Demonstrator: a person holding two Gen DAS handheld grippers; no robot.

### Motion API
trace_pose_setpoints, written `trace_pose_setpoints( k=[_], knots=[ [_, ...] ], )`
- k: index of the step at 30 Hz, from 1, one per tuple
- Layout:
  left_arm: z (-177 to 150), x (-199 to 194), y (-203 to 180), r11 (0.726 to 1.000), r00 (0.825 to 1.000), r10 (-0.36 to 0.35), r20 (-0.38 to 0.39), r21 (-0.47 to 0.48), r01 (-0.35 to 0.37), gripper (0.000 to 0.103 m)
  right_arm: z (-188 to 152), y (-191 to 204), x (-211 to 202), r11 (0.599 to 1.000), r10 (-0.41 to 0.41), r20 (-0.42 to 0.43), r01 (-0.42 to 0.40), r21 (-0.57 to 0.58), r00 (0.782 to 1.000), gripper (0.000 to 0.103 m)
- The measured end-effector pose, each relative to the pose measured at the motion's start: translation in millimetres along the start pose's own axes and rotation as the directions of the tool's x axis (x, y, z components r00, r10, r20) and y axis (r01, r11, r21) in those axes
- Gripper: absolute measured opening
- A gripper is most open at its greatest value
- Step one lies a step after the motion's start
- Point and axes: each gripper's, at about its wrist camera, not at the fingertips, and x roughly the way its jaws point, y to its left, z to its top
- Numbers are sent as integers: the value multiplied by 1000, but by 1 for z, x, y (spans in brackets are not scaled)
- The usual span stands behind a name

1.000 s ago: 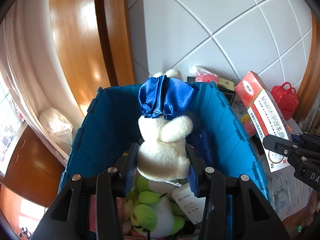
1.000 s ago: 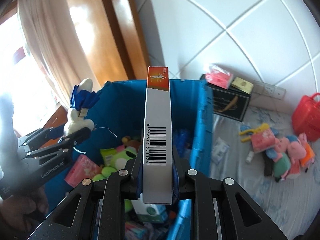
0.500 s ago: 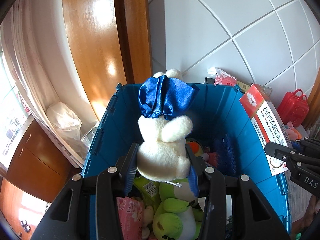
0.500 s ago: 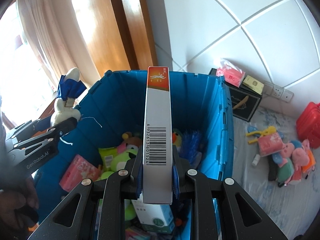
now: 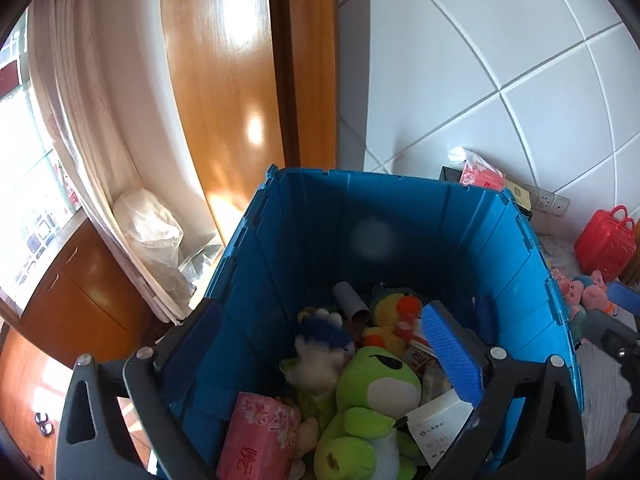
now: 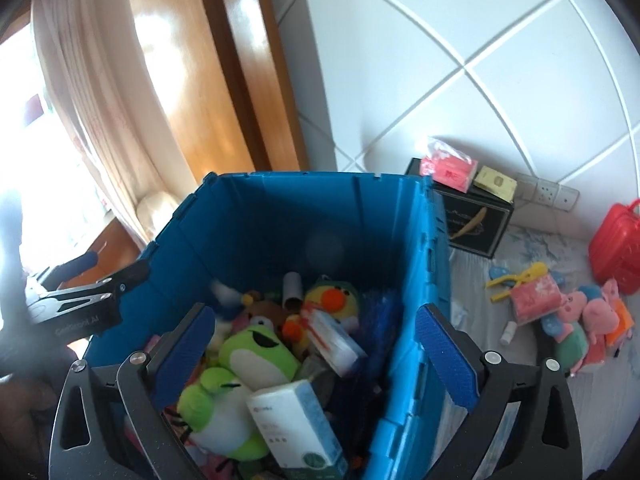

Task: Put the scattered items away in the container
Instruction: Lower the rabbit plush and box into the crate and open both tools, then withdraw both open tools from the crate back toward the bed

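The blue crate (image 5: pixel 400 178) (image 6: pixel 320 176) stands open below both grippers, holding several toys and boxes. My left gripper (image 5: pixel 320 344) hangs over it, jaws opening wide with nothing between the pads. The white plush rabbit with the blue cloth (image 5: pixel 318 354) lies blurred on the pile beside a green frog plush (image 5: pixel 372 392). My right gripper (image 6: pixel 316 356) is also over the crate, jaws opening and empty. The red-and-white box (image 6: pixel 336 340) lies tilted on the toys below it. In the right wrist view the left gripper (image 6: pixel 112 270) is over the crate's left rim.
On the bed cover right of the crate lie pig plush toys (image 6: pixel 592 320), a pink tissue pack (image 6: pixel 536 298), a yellow clip (image 6: pixel 520 280) and a small white bottle (image 6: pixel 510 332). A red toy suitcase (image 6: pixel 616 248) and a black box (image 6: pixel 476 220) stand by the tiled wall. A curtain hangs at the left.
Both grippers have opened. The rabbit has dropped from the left gripper into the crate, and the red-and-white box has dropped from the right gripper onto the toys.
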Motion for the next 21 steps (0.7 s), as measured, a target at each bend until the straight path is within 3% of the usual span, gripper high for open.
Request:
trace_pose_setpoints(
  k=[10, 17, 21],
  knots=[
    [-14, -15, -36, 998, 999, -40, 1, 44, 40, 102, -41, -51, -39, 997, -28, 20, 26, 78, 999, 102],
    [-23, -39, -108, 990, 997, -70, 21, 122, 67, 102, -64, -102, -72, 990, -43, 45, 36, 140, 998, 102],
    [-26, -53, -157, 984, 995, -94, 21, 156, 90, 102, -79, -150, -98, 982, -66, 55, 55, 182, 996, 102]
  ],
)
